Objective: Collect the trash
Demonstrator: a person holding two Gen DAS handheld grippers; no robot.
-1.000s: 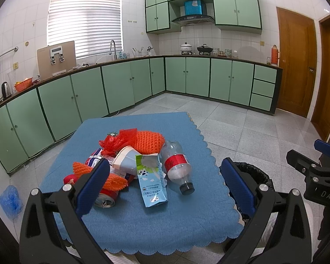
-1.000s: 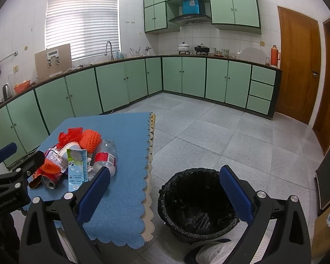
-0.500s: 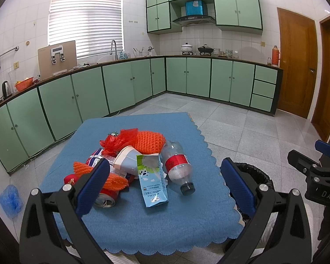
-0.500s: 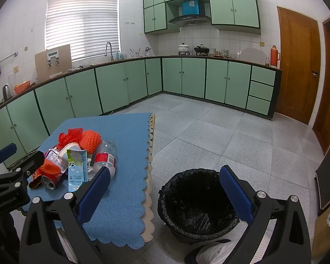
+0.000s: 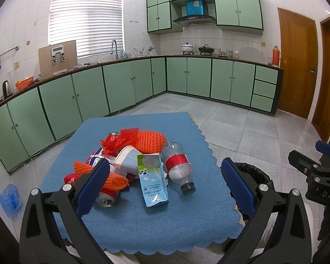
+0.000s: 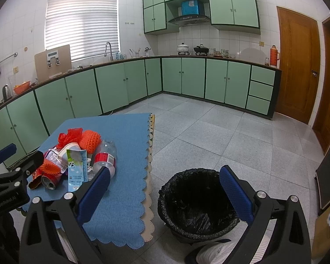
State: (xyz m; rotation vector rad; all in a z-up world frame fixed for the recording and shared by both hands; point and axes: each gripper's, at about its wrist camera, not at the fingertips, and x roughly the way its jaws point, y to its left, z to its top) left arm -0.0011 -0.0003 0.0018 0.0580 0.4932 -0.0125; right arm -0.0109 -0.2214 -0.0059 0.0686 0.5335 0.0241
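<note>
left wrist view: left gripper [image 5: 164,183] spread wide, holding nothing — trash pile [image 5: 132,160] on the blue tablecloth [image 5: 187,220] sits just ahead of it. right wrist view: right gripper [image 6: 165,194] also wide, empty — bin [image 6: 195,202] right between its fingers, pile off left.

Table, blue scalloped cloth [image 5: 129,226]: bore heap of plastic bottle [image 5: 178,168], milk carton [image 5: 153,181], crushed can [image 5: 104,199], paper cup [image 5: 126,161], orange netting [image 5: 150,140]. Tiled floor [image 6: 220,136]: bore black-lined bin [image 6: 198,202] beside table.

Matt blue cloth tablecloth [image 5: 143,215], glossy bin liner [image 6: 193,217]
</note>
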